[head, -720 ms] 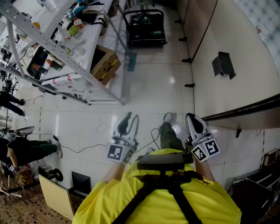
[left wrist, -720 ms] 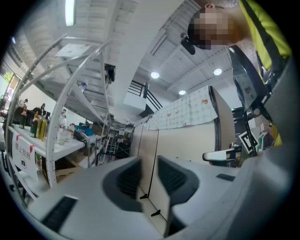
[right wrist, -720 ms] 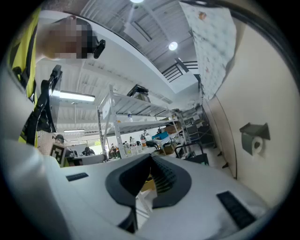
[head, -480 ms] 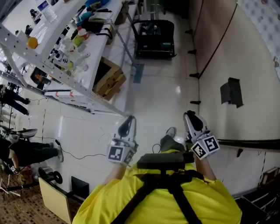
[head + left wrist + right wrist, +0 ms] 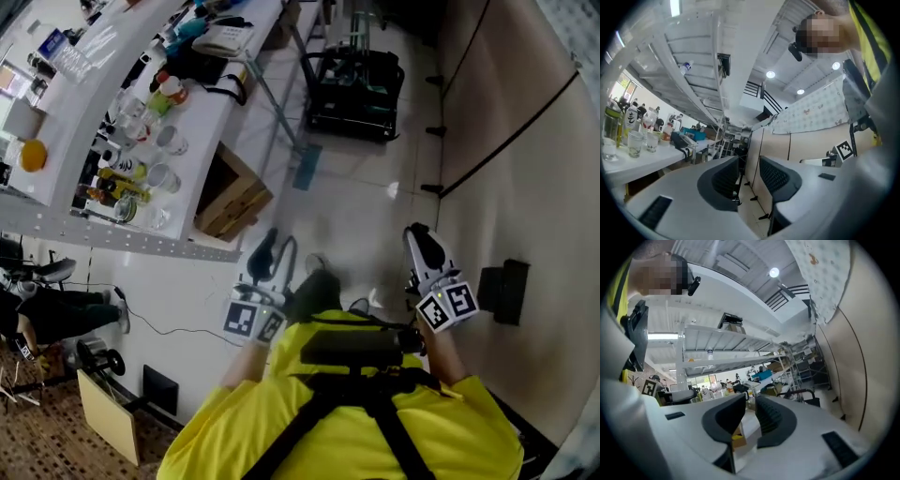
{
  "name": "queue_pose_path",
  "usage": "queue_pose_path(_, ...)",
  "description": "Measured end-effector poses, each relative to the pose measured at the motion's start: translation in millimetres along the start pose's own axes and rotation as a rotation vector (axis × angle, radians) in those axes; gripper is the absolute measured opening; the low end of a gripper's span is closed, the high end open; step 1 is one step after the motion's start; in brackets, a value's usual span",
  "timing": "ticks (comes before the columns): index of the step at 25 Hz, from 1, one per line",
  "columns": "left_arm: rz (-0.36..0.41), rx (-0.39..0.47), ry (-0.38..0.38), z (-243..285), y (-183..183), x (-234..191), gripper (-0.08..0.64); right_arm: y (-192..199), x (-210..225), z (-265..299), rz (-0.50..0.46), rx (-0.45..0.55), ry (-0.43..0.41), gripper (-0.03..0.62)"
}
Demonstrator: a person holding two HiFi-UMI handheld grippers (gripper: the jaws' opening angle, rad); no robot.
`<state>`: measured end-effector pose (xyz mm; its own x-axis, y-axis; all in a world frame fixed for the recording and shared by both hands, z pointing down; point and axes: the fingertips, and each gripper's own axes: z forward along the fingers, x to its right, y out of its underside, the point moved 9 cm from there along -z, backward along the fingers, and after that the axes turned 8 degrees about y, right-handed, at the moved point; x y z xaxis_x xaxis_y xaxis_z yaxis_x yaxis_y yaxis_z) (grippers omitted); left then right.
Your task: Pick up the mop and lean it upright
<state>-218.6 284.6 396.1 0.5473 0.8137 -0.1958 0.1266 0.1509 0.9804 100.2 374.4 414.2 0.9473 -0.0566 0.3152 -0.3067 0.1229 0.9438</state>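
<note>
Holding both tools empty: left gripper (image 5: 276, 249) shows a narrow gap between its jaws, right gripper (image 5: 419, 242) likewise. Mop (image 5: 306, 167) sits on the floor at twelve o'clock, near the cardboard box (image 5: 234, 198), well apart from both grippers.

1. The bench (image 5: 208, 117) runs along the left, with cups (image 5: 171, 140) on it and a cardboard box (image 5: 232, 197) under its near end.
2. The mop (image 5: 306, 167) has its head on the floor, between the box and the cart (image 5: 354, 80) farther ahead.
3. The wall (image 5: 525, 169) runs along the right.
4. The left gripper (image 5: 275, 251) and right gripper (image 5: 419, 242) hang side by side, well apart, above the floor.
</note>
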Motion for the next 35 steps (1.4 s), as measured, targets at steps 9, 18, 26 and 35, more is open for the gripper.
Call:
queue_pose_path(9, -0.059, 0.027, -0.037, 179.0, -12.4, -156.2, 0.138, -27.9, 73.6, 197.1, -0.001, -0.021, 0.074, 0.071)
queue_pose_path(18, -0.038, 0.017, -0.029, 308.3, -53.5, -258.4, 0.138, -104.2, 92.6, 393.7, -0.059, 0.041, -0.040, 0.071)
queue_pose_path(26, -0.045, -0.021, -0.209, 356.9, -46.4, -304.8, 0.138, -92.5, 130.2, 490.1, -0.061, -0.093, -0.182, 0.071)
queue_pose_path(35, -0.071, -0.030, -0.548, 378.1, -2.8, -332.1, 0.138, -92.2, 163.5, 617.0, -0.124, -0.197, -0.478, 0.071)
